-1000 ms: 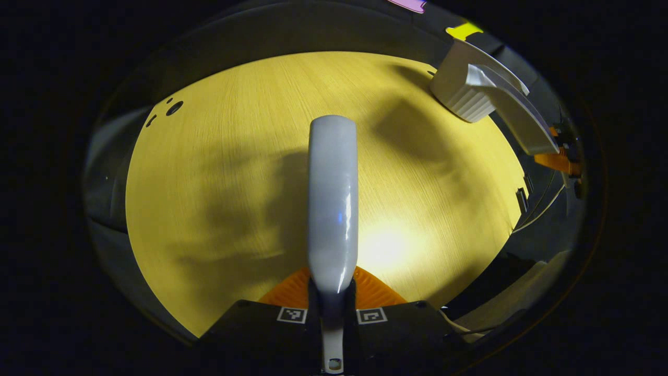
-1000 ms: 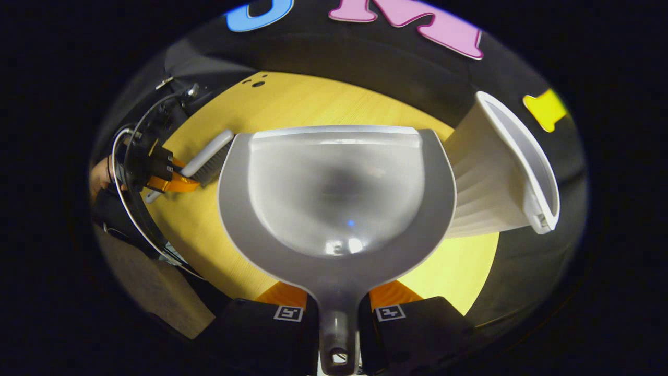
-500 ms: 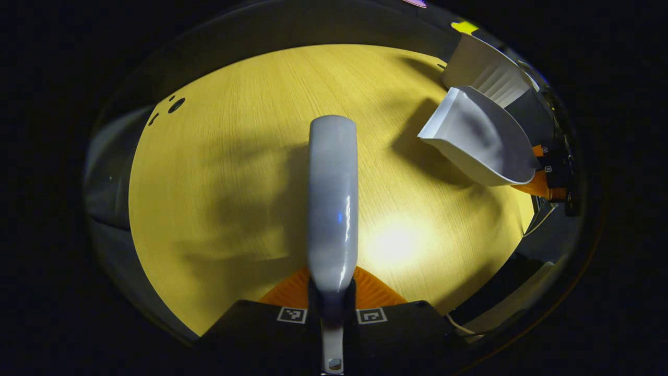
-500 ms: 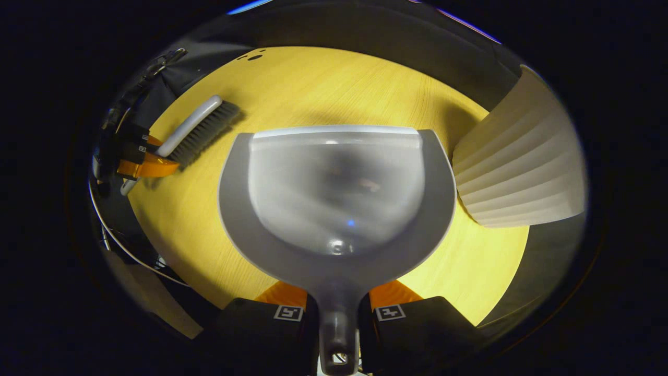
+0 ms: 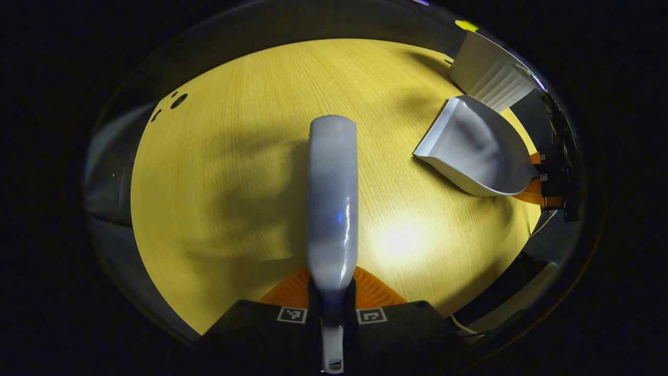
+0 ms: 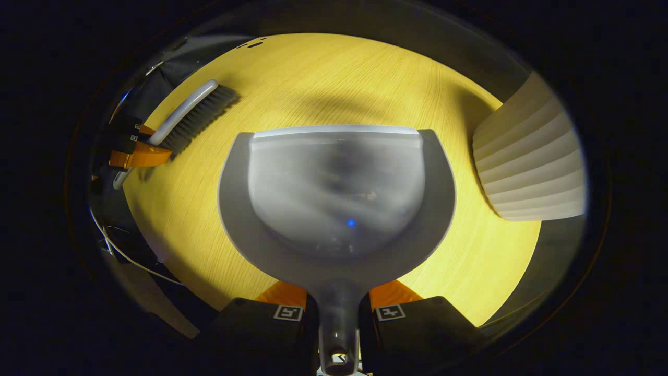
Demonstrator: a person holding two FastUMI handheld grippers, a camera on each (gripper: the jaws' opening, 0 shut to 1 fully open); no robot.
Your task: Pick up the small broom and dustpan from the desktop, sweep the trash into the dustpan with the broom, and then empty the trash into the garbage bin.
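In my left gripper (image 5: 332, 305) I pinch the handle of the small broom (image 5: 333, 198), both fingers pressed against it; its pale back runs straight ahead of me over the yellow wooden desktop (image 5: 235, 172). In the right gripper view the same broom (image 6: 190, 117) sits far to the left, bristles down toward the wood, with my left gripper (image 6: 136, 156) clamped on its handle.

My right gripper (image 6: 338, 308) is closed on the stem of the grey dustpan (image 6: 336, 203), whose scoop spreads wide in front of the camera and hides much of the desktop (image 6: 334, 78) behind it. I can't tell whether any trash lies in the pan. From the left gripper view, the dustpan (image 5: 472, 151) lies low at the right side of the table, its open lip pointing toward the middle.

The white ribbed garbage bin (image 6: 529, 169) stands just right of the dustpan, near the table edge; from the left it appears behind the pan (image 5: 488, 75). Two small dark holes (image 5: 177, 100) mark the far left of the desktop.
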